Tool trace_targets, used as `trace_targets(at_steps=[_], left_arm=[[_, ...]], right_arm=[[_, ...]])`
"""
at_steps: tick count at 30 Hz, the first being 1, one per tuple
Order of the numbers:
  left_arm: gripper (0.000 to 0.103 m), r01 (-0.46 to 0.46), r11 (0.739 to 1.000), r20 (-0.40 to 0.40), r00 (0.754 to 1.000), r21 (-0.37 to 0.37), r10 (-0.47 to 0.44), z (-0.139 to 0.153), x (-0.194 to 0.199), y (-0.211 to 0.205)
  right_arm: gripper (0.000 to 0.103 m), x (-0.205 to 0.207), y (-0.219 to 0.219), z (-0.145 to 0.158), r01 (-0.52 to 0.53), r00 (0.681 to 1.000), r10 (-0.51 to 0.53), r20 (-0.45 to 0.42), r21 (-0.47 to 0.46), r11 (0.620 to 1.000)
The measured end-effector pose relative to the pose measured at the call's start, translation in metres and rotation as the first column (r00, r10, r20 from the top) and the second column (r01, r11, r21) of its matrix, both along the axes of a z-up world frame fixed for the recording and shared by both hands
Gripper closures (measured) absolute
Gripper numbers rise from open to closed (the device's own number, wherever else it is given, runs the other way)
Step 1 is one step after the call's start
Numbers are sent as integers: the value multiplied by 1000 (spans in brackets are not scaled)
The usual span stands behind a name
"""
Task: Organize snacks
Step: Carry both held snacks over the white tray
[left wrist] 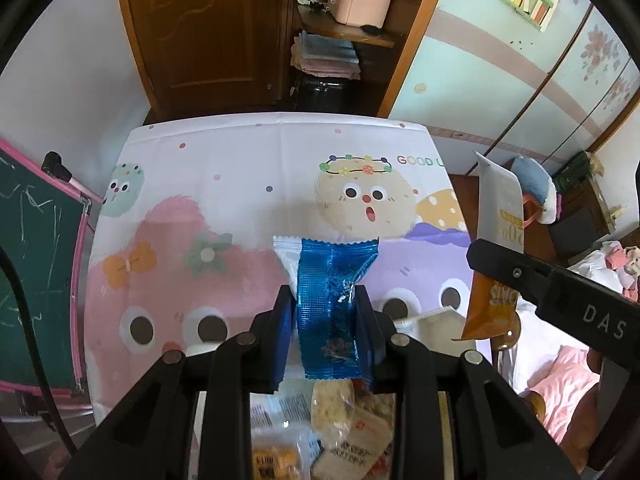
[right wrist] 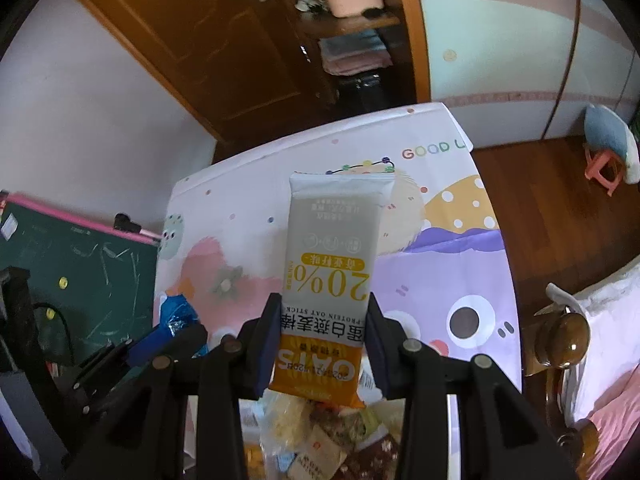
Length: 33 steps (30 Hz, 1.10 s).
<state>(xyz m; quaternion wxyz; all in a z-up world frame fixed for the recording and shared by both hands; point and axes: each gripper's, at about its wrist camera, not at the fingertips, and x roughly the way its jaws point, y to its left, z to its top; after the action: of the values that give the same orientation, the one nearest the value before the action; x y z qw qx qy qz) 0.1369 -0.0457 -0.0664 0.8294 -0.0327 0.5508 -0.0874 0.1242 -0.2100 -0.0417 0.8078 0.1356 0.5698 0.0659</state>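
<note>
My left gripper (left wrist: 325,300) is shut on a blue foil snack packet (left wrist: 334,300) and holds it above the table. My right gripper (right wrist: 324,308) is shut on a grey and orange oat stick packet (right wrist: 330,280), held upright above the table. That packet also shows at the right of the left wrist view (left wrist: 498,216), with the right gripper's arm crossing it. The blue packet and the left gripper show at the lower left of the right wrist view (right wrist: 176,314). A pile of several loose snack packets (left wrist: 340,432) lies below the grippers, also in the right wrist view (right wrist: 320,436).
The table has a cartoon tablecloth (left wrist: 224,208). A white box (left wrist: 434,322) sits near its right side. A green chalkboard with a pink frame (left wrist: 36,272) stands to the left. A bed with a wooden post (right wrist: 568,340) is on the right. A pink stool (right wrist: 604,168) stands far right.
</note>
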Motion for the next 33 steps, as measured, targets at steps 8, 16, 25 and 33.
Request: trace_targets(at_steps=[8, 16, 25, 33], left_arm=[[76, 28, 1000, 24, 999, -12, -28, 20, -39, 1], [76, 42, 999, 34, 999, -16, -42, 27, -69, 2], [76, 26, 1000, -1, 1000, 2, -26, 11, -97, 12], [76, 24, 1000, -85, 996, 19, -22, -24, -118, 13]], right_arm=[[64, -44, 10, 24, -80, 995, 81, 50, -21, 997], [64, -80, 7, 30, -119, 991, 120, 61, -26, 993], [64, -109, 1, 21, -138, 989, 140, 41, -42, 990], [63, -130, -5, -13, -149, 988, 146, -50, -53, 987]])
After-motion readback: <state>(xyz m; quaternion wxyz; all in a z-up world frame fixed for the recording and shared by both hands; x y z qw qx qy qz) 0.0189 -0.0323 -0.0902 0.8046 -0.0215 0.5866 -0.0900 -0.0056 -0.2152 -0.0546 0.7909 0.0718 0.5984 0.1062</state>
